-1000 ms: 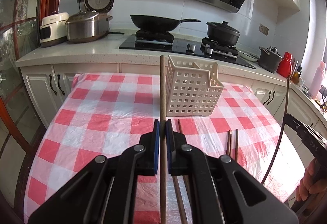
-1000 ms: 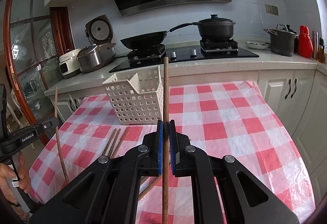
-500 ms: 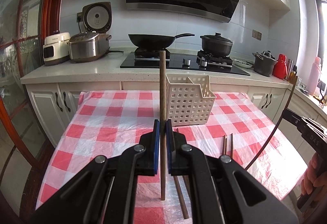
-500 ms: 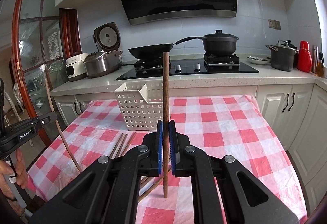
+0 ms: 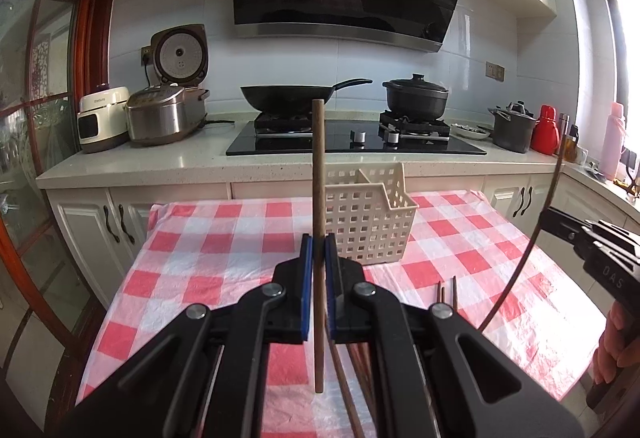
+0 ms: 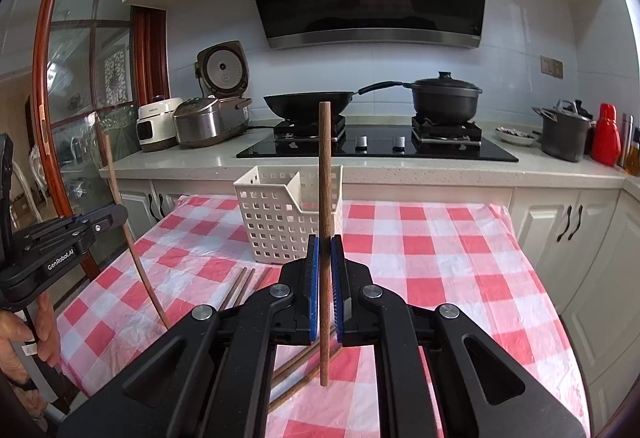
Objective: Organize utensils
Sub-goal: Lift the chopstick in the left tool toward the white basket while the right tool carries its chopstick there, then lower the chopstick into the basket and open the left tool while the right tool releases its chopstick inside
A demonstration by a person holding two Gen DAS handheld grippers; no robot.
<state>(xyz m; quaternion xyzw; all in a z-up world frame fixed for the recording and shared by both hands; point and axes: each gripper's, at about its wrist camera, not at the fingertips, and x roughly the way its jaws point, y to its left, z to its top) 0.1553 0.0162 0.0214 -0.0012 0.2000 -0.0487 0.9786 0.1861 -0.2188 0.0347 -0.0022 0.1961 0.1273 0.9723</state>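
My left gripper [image 5: 316, 250] is shut on a brown wooden chopstick [image 5: 319, 178], held upright above the table. My right gripper [image 6: 325, 250] is shut on another wooden chopstick [image 6: 325, 174], also upright. A white perforated basket [image 5: 368, 222] stands on the red-and-white checked tablecloth [image 5: 208, 258] ahead of both grippers; it also shows in the right wrist view [image 6: 280, 214]. Several loose chopsticks [image 6: 240, 288] lie on the cloth in front of the basket, and more [image 5: 446, 292] show in the left wrist view. Each gripper shows at the edge of the other's view.
Behind the table runs a counter [image 5: 160, 162] with a stove, a black wok [image 5: 288, 96], a black pot [image 5: 416, 98], rice cookers [image 5: 168, 114] and a red flask [image 5: 544, 128]. A glass door with a wooden frame [image 6: 52, 118] stands at the left.
Both grippers have risen and drawn back from the table with their chopsticks. The basket and cloth now look farther away and lower in both views.
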